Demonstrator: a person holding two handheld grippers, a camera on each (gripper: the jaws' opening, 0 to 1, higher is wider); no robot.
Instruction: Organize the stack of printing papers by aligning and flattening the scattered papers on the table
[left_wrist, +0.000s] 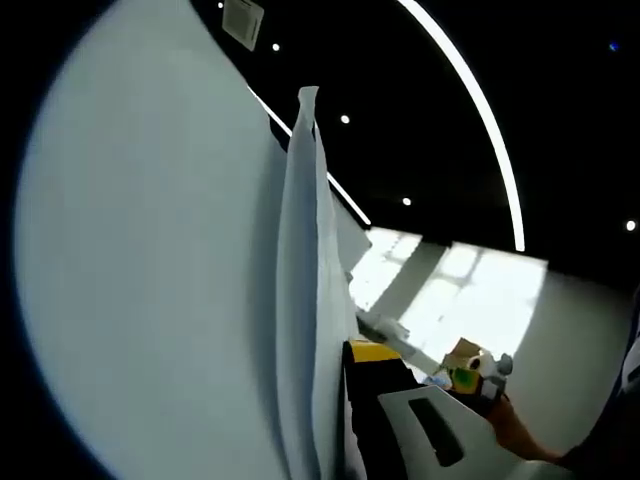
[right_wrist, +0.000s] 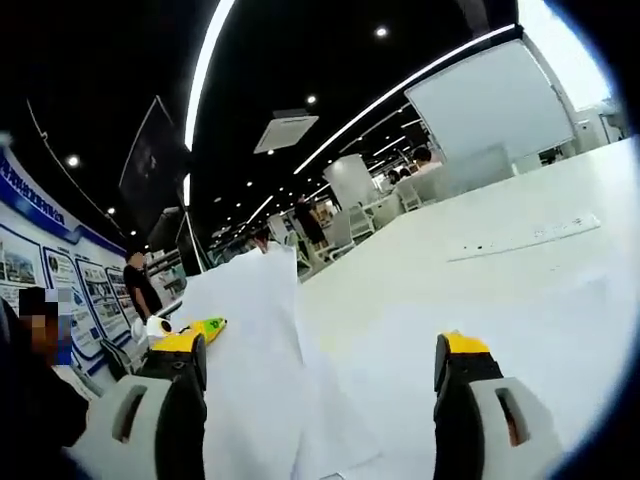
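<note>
A: Where are the papers sitting right now?

B: In the left gripper view they are standing on edge, a thin sheaf seen edge-on and rising up the middle of the picture, with one broad sheet curving away across the left side. In the right gripper view some sheets are lying on the white desk between the jaws, and one sheet is lifting up at the left.

A: And the jaws?

B: The right gripper is holding its jaws wide apart, with paper lying between them and nothing pinched. The left gripper is showing one yellow-tipped jaw just beside the sheaf; whether it is clamping the sheets cannot be told from here. The yellow-and-green tip of the other gripper is peeking in at the lower right of the left gripper view.

A: What is likely to go wrong?

B: The sheaf is looking fanned at its top edge, so the sheets are probably sliding unevenly. If the right jaws are closing on loose paper they may be creasing it, and the raised sheet could be folding over rather than settling flat
</note>
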